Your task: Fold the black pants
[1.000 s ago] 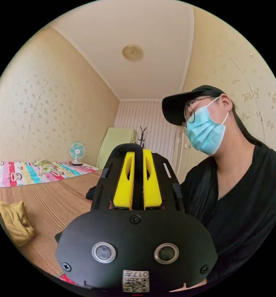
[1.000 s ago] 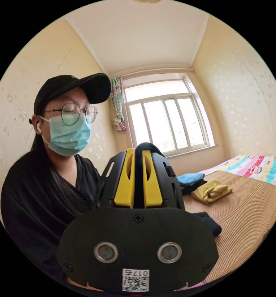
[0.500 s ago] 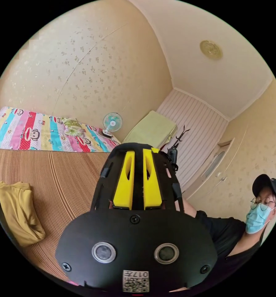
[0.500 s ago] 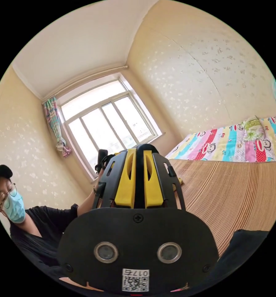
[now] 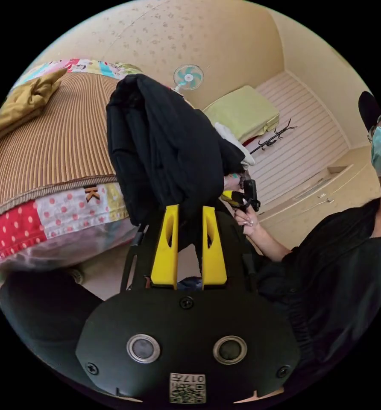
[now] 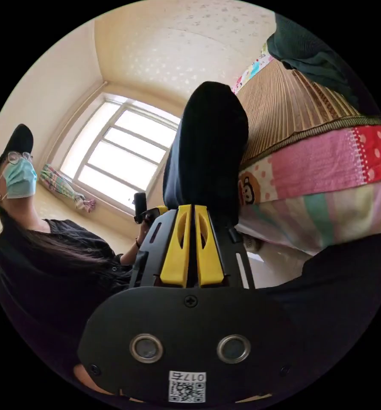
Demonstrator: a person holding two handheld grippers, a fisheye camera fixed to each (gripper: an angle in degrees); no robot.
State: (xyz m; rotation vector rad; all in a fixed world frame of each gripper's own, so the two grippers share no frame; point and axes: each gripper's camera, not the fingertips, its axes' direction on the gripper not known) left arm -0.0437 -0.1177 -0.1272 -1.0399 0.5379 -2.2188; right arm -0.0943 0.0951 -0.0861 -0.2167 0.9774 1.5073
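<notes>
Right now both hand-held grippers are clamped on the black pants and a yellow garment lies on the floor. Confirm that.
Not quite. The yellow garment lies on the striped mat on the bed, not on the floor; the left gripper view shows it. The rest holds: the left hand-held gripper and the right hand-held gripper are each clamped on the black pants.

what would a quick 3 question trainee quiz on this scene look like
1. True or false: the left gripper has black pants between its jaws.
2. In the left gripper view, what stands by the far wall? A) fan B) lamp C) clock
3. What lies on the woven mat in the left gripper view?

Key:
1. True
2. A
3. A yellow garment
</notes>
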